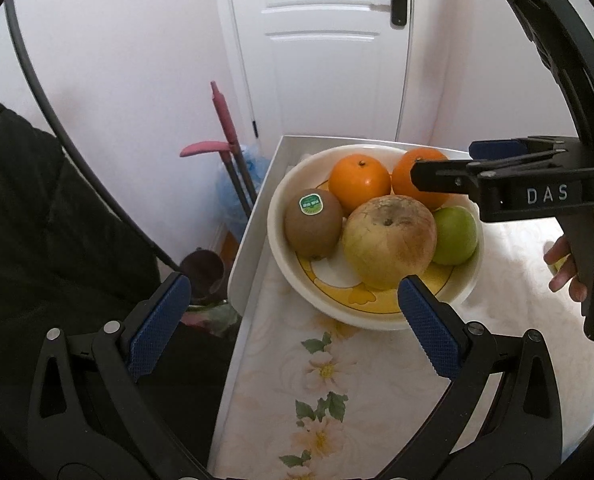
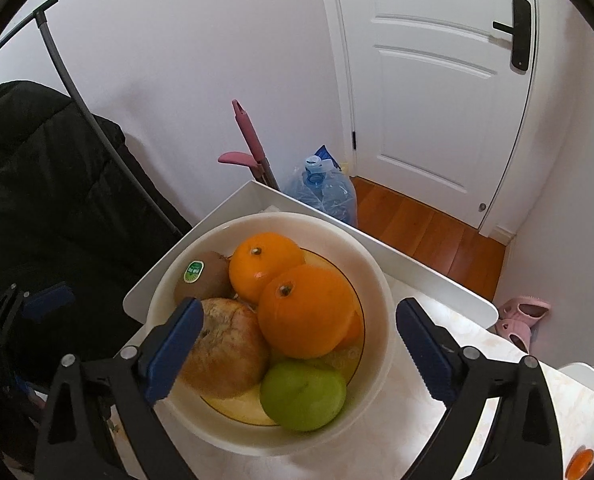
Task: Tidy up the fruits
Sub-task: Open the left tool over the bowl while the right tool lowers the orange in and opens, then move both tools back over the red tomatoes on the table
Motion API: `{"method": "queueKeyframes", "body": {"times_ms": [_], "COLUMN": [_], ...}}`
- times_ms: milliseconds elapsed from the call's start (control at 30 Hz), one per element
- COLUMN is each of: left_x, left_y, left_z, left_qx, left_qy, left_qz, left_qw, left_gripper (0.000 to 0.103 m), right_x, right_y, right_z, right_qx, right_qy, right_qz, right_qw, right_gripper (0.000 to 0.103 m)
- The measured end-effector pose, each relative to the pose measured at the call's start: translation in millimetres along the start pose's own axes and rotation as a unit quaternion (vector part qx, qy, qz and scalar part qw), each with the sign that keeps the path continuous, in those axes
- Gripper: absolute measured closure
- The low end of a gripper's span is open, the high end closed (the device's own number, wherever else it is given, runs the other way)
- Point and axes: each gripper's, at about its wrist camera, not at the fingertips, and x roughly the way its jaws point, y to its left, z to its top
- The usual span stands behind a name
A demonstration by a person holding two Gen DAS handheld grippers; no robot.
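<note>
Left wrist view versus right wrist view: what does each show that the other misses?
Only the left wrist view shows the right gripper side-on above the bowl, and the hand holding it. Only the right wrist view shows the pink slippers and wooden floor. Both show the white bowl holding two oranges, a kiwi, a russet apple and a green apple.

White bowl [image 2: 381,320] on the table held five fruits — two oranges [image 2: 307,310], stickered kiwi [image 2: 201,278], blemished apple [image 2: 227,354], green apple [image 2: 303,394] — all touching.
</note>
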Motion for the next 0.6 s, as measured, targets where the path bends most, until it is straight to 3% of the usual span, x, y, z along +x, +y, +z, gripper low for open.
{"method": "queueKeyframes", "body": {"times_ms": [533,600], "left_x": [-50,-55], "left_y": [0,-1], "left_z": [7,8], "left_qx": [0.016,0.019], "left_qy": [-0.031,-0.033], "left_qz": [-0.004,-0.007], "left_qw": [0.9994,0.9992], "left_gripper": [0.000,0.000], "right_x": [-50,-59], "right_y": [19,21], "right_z": [-17,-22], "right_qx": [0.019,0.023], "right_qy": [-0.021,-0.025], "right_qz": [-0.010,-0.013], "right_qw": [1.000,0.999], "right_gripper": [0.007,0.001]}}
